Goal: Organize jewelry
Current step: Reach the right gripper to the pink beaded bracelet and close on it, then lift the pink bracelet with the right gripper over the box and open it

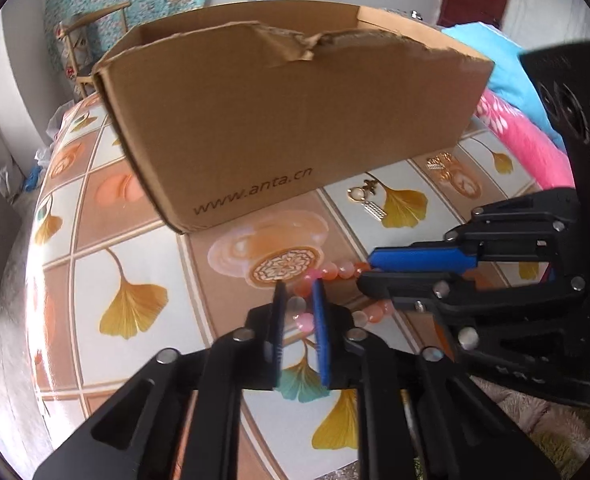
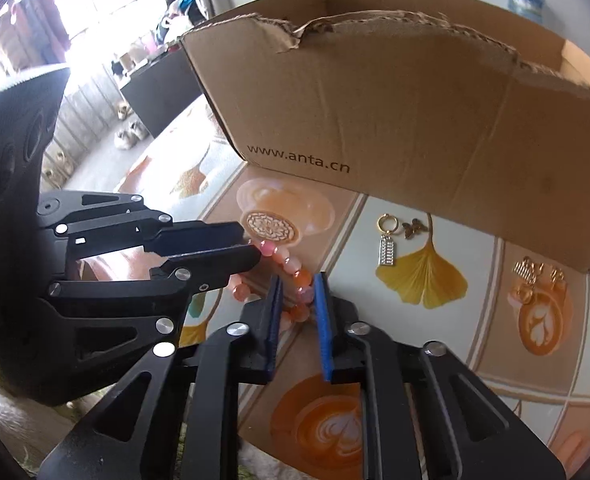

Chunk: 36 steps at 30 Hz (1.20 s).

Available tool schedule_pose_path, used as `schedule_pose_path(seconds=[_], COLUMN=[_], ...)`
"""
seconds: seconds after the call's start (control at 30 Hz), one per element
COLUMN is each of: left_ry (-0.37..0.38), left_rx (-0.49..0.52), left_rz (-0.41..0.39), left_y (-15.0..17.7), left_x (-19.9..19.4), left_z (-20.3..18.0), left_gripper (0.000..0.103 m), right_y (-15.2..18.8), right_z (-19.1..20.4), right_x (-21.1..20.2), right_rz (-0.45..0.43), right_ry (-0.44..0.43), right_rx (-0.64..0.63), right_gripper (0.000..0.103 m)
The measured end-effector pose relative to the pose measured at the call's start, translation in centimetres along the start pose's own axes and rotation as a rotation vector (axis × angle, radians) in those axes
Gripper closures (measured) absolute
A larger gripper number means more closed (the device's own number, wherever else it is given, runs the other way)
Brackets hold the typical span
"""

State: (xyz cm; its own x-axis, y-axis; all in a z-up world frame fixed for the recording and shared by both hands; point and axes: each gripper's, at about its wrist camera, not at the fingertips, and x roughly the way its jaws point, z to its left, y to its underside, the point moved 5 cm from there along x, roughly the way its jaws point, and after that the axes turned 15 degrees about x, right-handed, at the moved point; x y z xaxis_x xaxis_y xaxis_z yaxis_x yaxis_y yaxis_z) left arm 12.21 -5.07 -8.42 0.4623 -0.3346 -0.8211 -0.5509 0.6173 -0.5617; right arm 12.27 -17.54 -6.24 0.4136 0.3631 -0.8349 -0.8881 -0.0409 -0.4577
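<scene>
A bracelet of orange and pink beads [image 1: 337, 272] [image 2: 285, 256] lies on the patterned tablecloth just in front of the cardboard box [image 1: 295, 120] [image 2: 415, 112]. My left gripper [image 1: 298, 294] [image 2: 251, 242] is shut on the bracelet's left side, with pale and pink beads pinched between its blue pads. My right gripper [image 2: 298, 286] [image 1: 367, 270] is shut on the opposite side, beads squeezed between its pads. The two grippers meet nearly at right angles. Part of the bead loop is hidden under the fingers.
A gold hoop earring with a silver pendant [image 1: 371, 202] [image 2: 387, 240] and a small butterfly piece [image 2: 413, 229] lie right of the bracelet. More gold jewelry [image 1: 449, 168] [image 2: 535, 276] sits farther right. The open box has a torn rim. Pink and blue bedding [image 1: 515, 120] lies beyond the table.
</scene>
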Motion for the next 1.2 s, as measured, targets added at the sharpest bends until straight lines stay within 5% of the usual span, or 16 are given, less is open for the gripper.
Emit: schedule_pose_path(seconds=[0.27,0.5,0.8,0.93,1.2], left_ry=[-0.025,-0.047,-0.080,0.021,0.168], left_rx=[0.005,0.012,0.134,0.117,0.020], left_rz=[-0.055,-0.174,-0.396,-0.313,0.023], left_y=[-0.5,-3.3,-13.7,-19.6,-25.7], left_x=[-1.6,-6.9,-14.0,-10.3,4.0], left_z=[0.0,0.4,2.3,4.4,7.4], left_gripper=[0.094,0.094,0.094,0.094,0.094], right_y=[-0.2,-1.8,-10.7,-16.1,-23.5], right_z=[-0.3,0.2,-1.4,-4.4,-11.3], right_x=[-0.4,-5.5,-13.8,-12.6,-3.1], right_rz=[-0.022,-0.137,-0.361,-0.300,0.068], right_ry=[-0.028,-0.077,-0.061,-0.029,0.017], right_rx=[0.036,0.017,-0.115,-0.111,-0.005], right_gripper=[0.096,0.096,0.096,0.096,0.096])
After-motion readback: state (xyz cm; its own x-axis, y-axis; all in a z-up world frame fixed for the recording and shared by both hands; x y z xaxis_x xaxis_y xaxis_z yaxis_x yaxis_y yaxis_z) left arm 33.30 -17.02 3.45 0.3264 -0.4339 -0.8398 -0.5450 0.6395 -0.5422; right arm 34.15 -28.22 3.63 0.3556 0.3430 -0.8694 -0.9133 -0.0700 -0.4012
